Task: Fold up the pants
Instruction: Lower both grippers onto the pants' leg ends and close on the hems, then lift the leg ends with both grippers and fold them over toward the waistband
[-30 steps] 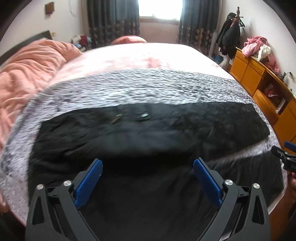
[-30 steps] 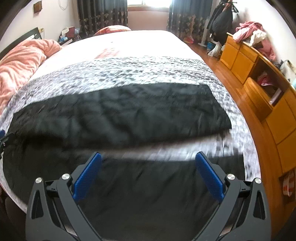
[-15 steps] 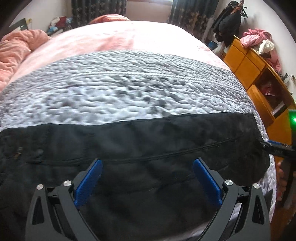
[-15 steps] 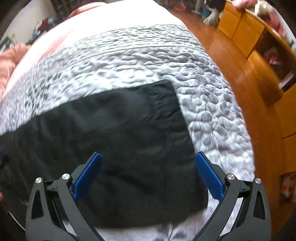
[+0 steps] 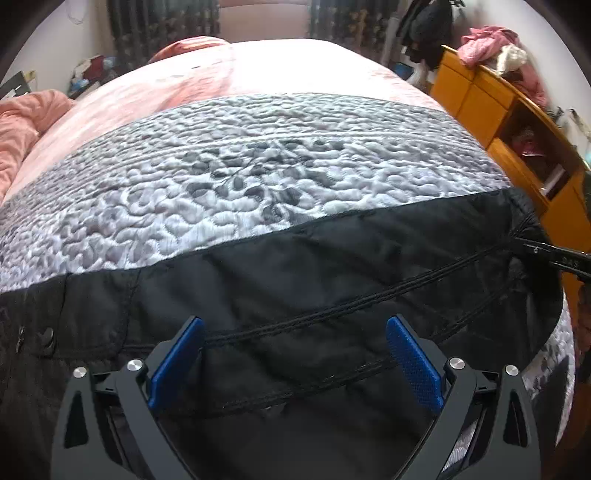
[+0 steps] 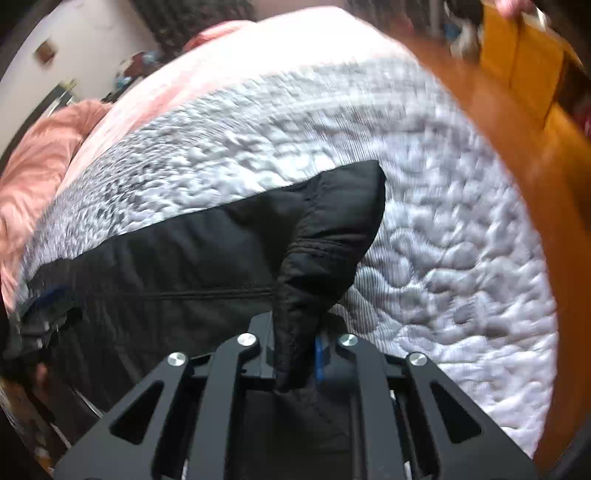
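Black pants point(image 5: 314, 280) lie lengthwise across the grey quilted bedspread point(image 5: 258, 166), folded leg on leg. My left gripper point(image 5: 293, 354) is open, its blue pads just above the pants near the waist half, holding nothing. My right gripper point(image 6: 297, 354) is shut on the hem end of the pants point(image 6: 314, 258), pinching a raised ridge of black fabric. In the left wrist view the right gripper's tip point(image 5: 554, 254) shows at the far right edge on the hem. A snap button point(image 5: 48, 336) shows at the left.
A pink blanket point(image 5: 22, 125) is bunched at the left of the bed. An orange wooden dresser point(image 5: 517, 122) with clothes on top stands to the right, beyond wooden floor point(image 6: 517, 122). Dark curtains point(image 5: 166, 29) hang at the far wall.
Both grippers moved down to the pants. The right gripper went from open to shut on the hem end and lifts the fabric. The left gripper stays open.
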`<state>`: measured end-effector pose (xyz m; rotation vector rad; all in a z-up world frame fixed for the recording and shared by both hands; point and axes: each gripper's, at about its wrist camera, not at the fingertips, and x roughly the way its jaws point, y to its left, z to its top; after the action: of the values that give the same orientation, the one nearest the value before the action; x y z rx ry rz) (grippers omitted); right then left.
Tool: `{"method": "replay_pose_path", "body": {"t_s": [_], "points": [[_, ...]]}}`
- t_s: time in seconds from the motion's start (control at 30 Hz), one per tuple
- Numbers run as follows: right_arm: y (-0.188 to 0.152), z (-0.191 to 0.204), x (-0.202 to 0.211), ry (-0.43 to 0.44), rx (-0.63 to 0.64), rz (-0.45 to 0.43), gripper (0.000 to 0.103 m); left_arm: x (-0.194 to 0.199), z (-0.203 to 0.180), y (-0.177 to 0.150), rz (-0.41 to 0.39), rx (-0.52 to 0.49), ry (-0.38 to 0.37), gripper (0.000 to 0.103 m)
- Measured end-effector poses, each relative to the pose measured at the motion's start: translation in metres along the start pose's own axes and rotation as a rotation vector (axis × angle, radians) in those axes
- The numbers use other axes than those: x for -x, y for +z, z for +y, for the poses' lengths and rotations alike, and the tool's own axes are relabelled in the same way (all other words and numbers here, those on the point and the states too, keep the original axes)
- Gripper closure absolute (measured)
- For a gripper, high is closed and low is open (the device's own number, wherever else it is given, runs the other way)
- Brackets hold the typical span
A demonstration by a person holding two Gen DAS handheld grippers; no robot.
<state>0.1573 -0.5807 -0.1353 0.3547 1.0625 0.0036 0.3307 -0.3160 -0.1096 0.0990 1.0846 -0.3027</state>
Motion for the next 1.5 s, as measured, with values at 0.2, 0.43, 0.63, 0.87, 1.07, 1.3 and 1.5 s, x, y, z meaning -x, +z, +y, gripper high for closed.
{"method": "replay_pose_path", "body": {"t_s": [0.2, 0.43, 0.63, 0.87, 1.07, 1.3, 1.5], "points": [[-0.022, 0.015, 0.065, 0.075, 0.131, -0.161, 0.094, 0.006, -0.014, 0.029, -0.076, -0.225, -0.1, 0.004], [-0.029, 0.017, 0.098, 0.14, 0.192, -0.242, 0.094, -0.022, -0.021, 0.073, 0.003, -0.337, -0.324, 0.004], [-0.036, 0.019, 0.104, 0.173, 0.207, -0.274, 0.094, -0.053, -0.024, 0.089, 0.216, -0.354, -0.587, 0.004], [-0.041, 0.021, 0.107, 0.164, 0.193, -0.3, 0.094, -0.056, -0.032, 0.079, 0.306, -0.417, -0.657, 0.028], [-0.046, 0.017, 0.103, 0.109, 0.133, -0.311, 0.094, -0.03, -0.013, 0.065, 0.206, -0.374, -0.593, 0.089], [-0.056, 0.031, 0.112, 0.04, 0.075, -0.404, 0.092, 0.104, -0.026, 0.008, -0.2, -0.441, -0.287, 0.095], [-0.101, 0.045, 0.129, 0.043, 0.099, -0.457, 0.087, 0.181, -0.047, -0.089, -0.359, -0.573, -0.105, 0.095]]}}
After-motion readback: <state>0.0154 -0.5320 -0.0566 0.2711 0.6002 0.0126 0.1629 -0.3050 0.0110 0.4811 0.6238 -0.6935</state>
